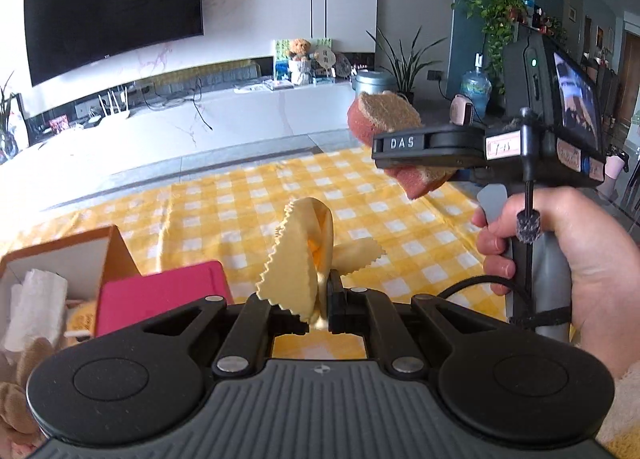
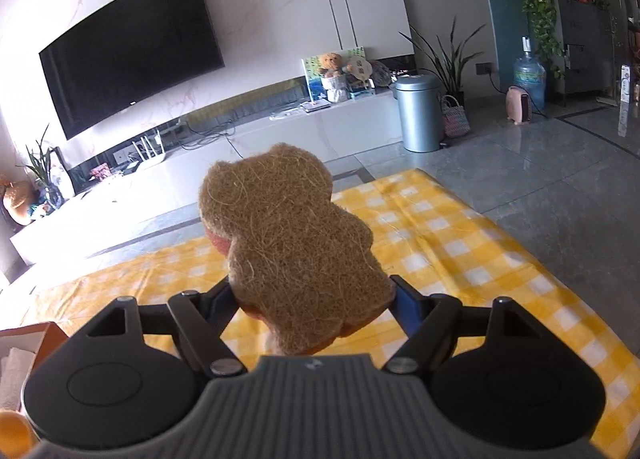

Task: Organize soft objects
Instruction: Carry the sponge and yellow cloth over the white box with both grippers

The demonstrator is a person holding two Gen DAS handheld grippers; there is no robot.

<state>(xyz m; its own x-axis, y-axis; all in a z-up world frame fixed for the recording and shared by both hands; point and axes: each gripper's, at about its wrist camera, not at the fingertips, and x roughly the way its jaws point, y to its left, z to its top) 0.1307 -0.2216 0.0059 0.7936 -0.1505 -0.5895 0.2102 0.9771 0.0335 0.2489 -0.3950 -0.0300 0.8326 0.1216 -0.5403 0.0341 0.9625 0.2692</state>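
My left gripper [image 1: 318,309] is shut on a yellow cloth with zigzag edges [image 1: 296,259], held bunched and upright above the yellow checked tablecloth [image 1: 400,227]. My right gripper [image 2: 316,299] is shut on a bear-shaped sponge with a brown scouring top and a pink underside [image 2: 292,243], held flat above the tablecloth [image 2: 460,251]. In the left wrist view the right gripper [image 1: 404,157] with its sponge [image 1: 384,115] is up at the right, held by a hand.
An open cardboard box [image 1: 68,255] at the left holds a white rolled cloth [image 1: 36,307], a pink block [image 1: 160,299] and other soft items. Beyond the table are a grey floor, a white TV bench, a metal bin [image 2: 420,111] and plants.
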